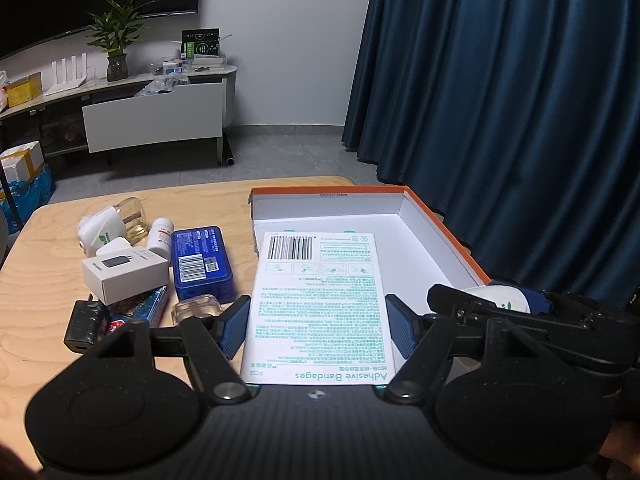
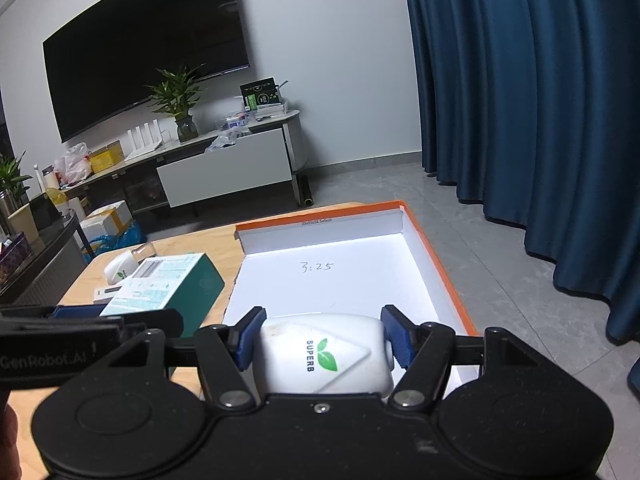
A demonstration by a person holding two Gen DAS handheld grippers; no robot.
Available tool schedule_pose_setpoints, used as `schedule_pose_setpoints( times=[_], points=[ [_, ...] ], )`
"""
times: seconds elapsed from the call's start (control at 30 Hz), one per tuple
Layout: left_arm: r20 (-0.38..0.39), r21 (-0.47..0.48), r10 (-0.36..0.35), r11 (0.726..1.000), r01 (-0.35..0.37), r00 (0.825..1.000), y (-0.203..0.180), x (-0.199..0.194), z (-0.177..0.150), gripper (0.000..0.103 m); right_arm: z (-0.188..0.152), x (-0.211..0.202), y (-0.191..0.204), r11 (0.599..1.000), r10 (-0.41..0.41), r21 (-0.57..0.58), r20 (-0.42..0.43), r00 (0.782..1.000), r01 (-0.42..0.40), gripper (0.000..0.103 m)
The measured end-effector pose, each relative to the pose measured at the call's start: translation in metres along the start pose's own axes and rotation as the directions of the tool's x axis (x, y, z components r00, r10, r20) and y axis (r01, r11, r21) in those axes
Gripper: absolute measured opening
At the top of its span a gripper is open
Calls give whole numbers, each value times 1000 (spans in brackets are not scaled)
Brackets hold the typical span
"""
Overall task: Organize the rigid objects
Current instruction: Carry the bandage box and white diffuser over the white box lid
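My left gripper (image 1: pixel 318 322) is shut on a white and green Adhesive Bandages box (image 1: pixel 318 308), held over the near left part of the orange-rimmed white tray (image 1: pixel 440 232). My right gripper (image 2: pixel 322 340) is shut on a white SUPERB bottle (image 2: pixel 324 354) above the tray's (image 2: pixel 436 264) near edge. The bandage box (image 2: pixel 168 280) also shows in the right wrist view, to the left. The right gripper and its bottle (image 1: pixel 500 298) show at the right of the left wrist view.
On the wooden table (image 1: pixel 48 272) left of the tray lie a blue tin (image 1: pixel 200 264), a white carton (image 1: pixel 124 274), a white pill bottle (image 1: pixel 160 234), a second SUPERB bottle (image 1: pixel 104 230), a black charger (image 1: pixel 84 326) and a clear jar (image 1: pixel 196 308). Blue curtains (image 1: pixel 520 100) hang at the right.
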State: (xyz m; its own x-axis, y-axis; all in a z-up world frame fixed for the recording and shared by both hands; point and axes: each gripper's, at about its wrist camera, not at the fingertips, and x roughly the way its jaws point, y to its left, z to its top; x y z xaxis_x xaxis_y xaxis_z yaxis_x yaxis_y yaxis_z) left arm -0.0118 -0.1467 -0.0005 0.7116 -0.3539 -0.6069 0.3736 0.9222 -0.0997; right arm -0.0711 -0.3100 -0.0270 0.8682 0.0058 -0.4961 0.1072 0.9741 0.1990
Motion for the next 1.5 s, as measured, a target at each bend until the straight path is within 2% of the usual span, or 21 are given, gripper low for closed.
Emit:
schedule_pose_setpoints(
  times=[0.4,1.5],
  points=[
    [4,-5,6,1000,-6,1000,-6,8,5,71,7,7,-9,1000,-16,1,2,1000,16,77],
    [-26,1,21,1000,-21,999,-16,54,31,71,38,64,-26,999,-37,-5,-28,999,37,77]
  ],
)
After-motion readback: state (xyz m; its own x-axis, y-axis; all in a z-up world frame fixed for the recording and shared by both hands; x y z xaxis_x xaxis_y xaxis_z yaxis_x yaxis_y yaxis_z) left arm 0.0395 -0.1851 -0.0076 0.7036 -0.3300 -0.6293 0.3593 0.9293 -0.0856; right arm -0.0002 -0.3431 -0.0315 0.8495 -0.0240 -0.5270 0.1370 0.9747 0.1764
